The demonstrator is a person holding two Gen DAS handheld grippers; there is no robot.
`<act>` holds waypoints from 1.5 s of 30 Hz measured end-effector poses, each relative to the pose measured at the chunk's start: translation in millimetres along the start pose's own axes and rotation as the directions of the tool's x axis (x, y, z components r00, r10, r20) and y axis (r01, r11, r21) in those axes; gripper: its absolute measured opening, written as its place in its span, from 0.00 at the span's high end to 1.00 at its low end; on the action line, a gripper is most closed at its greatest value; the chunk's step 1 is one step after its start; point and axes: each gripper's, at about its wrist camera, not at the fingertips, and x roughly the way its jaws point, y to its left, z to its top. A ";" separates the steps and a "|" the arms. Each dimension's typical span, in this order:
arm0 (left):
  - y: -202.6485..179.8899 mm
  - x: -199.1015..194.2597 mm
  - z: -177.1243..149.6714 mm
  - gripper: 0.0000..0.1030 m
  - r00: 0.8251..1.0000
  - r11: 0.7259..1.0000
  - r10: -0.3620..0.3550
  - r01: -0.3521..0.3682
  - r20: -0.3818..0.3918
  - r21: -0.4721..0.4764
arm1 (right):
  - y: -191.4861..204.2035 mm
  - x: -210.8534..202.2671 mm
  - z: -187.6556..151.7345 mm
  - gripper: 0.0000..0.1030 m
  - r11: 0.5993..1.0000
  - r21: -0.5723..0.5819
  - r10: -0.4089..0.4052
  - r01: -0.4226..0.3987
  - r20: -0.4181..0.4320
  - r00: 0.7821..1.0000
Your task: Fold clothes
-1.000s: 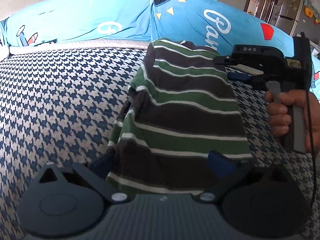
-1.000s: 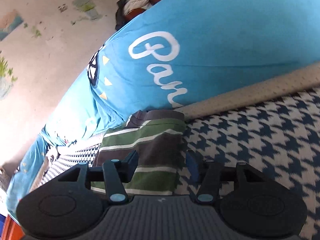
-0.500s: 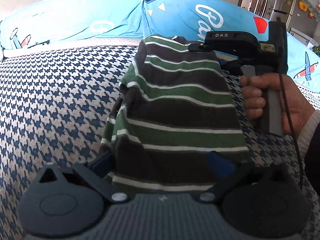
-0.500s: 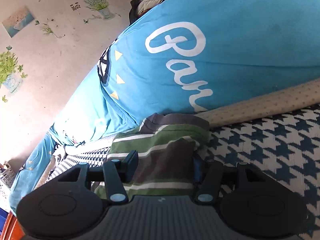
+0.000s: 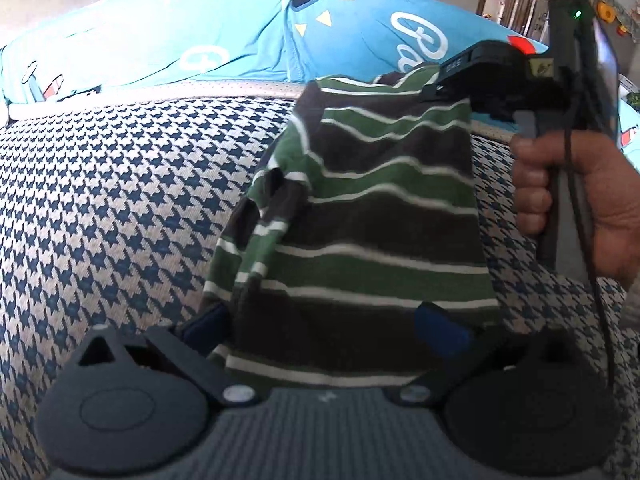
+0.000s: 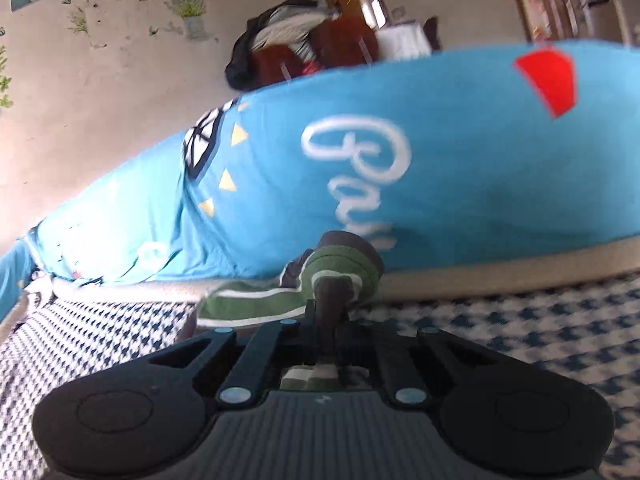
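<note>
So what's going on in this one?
A person is folding a green-and-grey striped shirt on a houndstooth-covered surface, using handheld tongs. The right tongs have shut on the shirt's far edge, near the blue cushions, and that edge is bunched and lifted. The left tongs sit open, with the shirt's near end lying between their fingers.

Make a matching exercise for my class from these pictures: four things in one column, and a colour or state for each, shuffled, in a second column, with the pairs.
Things
1. shirt
2. right gripper
3. left gripper
4. cushion

Colours and states
A. open, fingers either side of the near hem
B. turquoise with white lettering
C. green and dark stripes with thin white lines
D. shut on the far end of the cloth

Pairs: 1-C, 2-D, 3-A, 4-B
</note>
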 end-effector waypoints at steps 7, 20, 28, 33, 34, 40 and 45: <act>-5.6 -7.1 -2.2 0.00 0.997 0.996 -0.083 0.083 -0.010 0.033 | -31.6 -47.2 5.2 0.93 0.972 0.045 -0.235 0.232 0.063 0.970; -11.1 -18.9 1.1 0.00 0.991 0.989 -0.133 0.131 0.029 0.063 | -164.3 -201.5 -2.3 0.93 0.671 0.347 -0.711 0.655 0.051 0.701; -15.3 -18.6 -2.0 0.00 0.994 0.992 -0.092 0.086 0.066 0.095 | -203.4 -239.9 -28.5 0.77 0.598 0.351 -0.736 0.721 -0.117 0.667; -14.4 -18.8 -4.2 0.00 0.994 0.992 -0.092 0.087 0.058 0.086 | -172.8 -253.1 -27.5 0.44 0.624 0.265 -0.761 0.735 -0.005 0.648; -14.3 -18.9 -4.8 0.00 0.994 0.992 -0.094 0.090 0.056 0.085 | -165.5 -255.6 -27.4 0.44 0.654 0.251 -0.740 0.714 0.018 0.672; -18.7 -15.1 -4.8 0.00 0.994 0.991 -0.099 0.095 0.042 0.090 | -133.6 -231.2 -32.3 0.44 0.878 0.245 -0.419 0.411 -0.023 0.908; -18.5 -14.8 -5.1 0.00 0.994 0.991 -0.104 0.101 0.030 0.091 | -105.4 -204.5 -35.3 0.44 0.940 0.191 -0.279 0.282 -0.043 0.959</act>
